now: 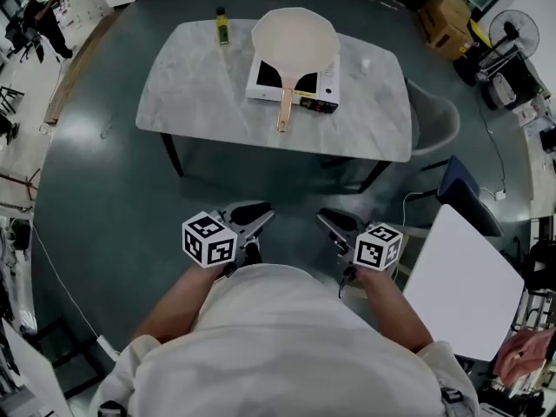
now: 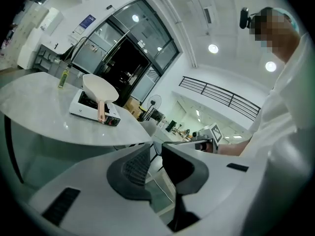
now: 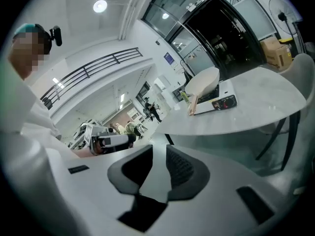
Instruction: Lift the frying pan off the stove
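Note:
A cream frying pan [image 1: 294, 37] with a wooden handle [image 1: 285, 107] sits on a white portable stove [image 1: 326, 89] on the marble table [image 1: 200, 85], well ahead of me. My left gripper [image 1: 265, 211] and right gripper [image 1: 323, 218] hang close to my body, far short of the table, tips angled toward each other. Each stands open by a narrow gap with nothing between the pads. The left gripper view shows the pan [image 2: 101, 87] and stove [image 2: 81, 109] far beyond my left gripper [image 2: 156, 149]. In the right gripper view the pan [image 3: 203, 82] lies beyond my right gripper [image 3: 158, 151].
A small bottle [image 1: 221, 26] stands on the table's far left. A grey chair [image 1: 434, 120] is at the table's right end. A white tabletop [image 1: 465, 276] and a blue chair [image 1: 465, 194] are at my right. A cardboard box [image 1: 443, 16] and a fan [image 1: 512, 29] stand far right.

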Motion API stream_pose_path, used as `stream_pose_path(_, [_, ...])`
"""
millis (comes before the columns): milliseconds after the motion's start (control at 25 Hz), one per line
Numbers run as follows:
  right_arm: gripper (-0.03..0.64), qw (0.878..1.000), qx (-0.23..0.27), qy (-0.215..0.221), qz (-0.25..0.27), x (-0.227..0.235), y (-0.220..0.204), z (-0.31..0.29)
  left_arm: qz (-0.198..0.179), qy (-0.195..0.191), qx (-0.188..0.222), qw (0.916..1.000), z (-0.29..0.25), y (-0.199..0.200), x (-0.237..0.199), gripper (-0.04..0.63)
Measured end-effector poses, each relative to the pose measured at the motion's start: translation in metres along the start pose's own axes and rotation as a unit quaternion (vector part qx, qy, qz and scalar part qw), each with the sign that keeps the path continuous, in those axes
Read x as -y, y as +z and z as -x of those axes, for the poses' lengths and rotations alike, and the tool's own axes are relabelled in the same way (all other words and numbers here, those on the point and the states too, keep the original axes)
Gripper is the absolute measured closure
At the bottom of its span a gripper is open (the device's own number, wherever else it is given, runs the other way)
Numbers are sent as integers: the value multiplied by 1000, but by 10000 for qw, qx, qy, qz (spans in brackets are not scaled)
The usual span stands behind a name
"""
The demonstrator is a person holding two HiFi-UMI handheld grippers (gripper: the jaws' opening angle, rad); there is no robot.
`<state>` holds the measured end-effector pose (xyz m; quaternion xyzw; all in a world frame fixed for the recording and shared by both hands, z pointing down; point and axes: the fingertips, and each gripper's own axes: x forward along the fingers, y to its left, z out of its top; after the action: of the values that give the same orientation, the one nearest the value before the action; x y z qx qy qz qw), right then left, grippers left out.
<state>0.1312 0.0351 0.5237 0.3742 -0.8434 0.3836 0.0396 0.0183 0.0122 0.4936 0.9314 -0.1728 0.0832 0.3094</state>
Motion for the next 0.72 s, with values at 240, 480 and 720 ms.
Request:
stream_pose_path(240, [495,9987,80,-208,-450,52,67,-59,14,-263,-212,9994,-31,51,-71,482])
stream_pose_path(480, [443,9957,160,-130,-905,97,123,-113,441,-257,-319,9982,-61,70,-126,426])
stream_pose_path(720, [394,9907,146,304,-1315,152,183,-165,959,101,-250,9950,-102,81,-170,368])
